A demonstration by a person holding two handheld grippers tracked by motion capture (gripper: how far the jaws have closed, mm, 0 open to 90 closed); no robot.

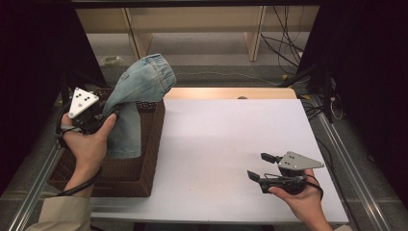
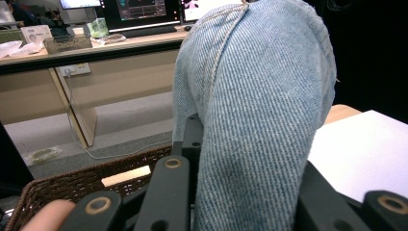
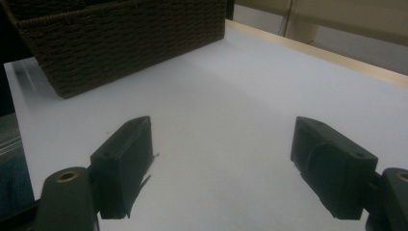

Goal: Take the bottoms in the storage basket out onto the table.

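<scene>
Upper left, our left gripper (image 1: 103, 113) clamps the jeans (image 1: 137, 94) above the basket (image 1: 149, 144) for lifting out; right gripper (image 1: 262, 166) waits lower right, jaws apart.

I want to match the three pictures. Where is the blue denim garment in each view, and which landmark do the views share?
High view: the denim garment is at upper left, lifted over the wicker basket by the left gripper.
Left gripper view: it rises through the centre, clamped between the jaws.
Right gripper view: not identifiable; a blurred bluish patch at the lower left edge cannot be told.
Shared landmark: the wicker basket.
</scene>
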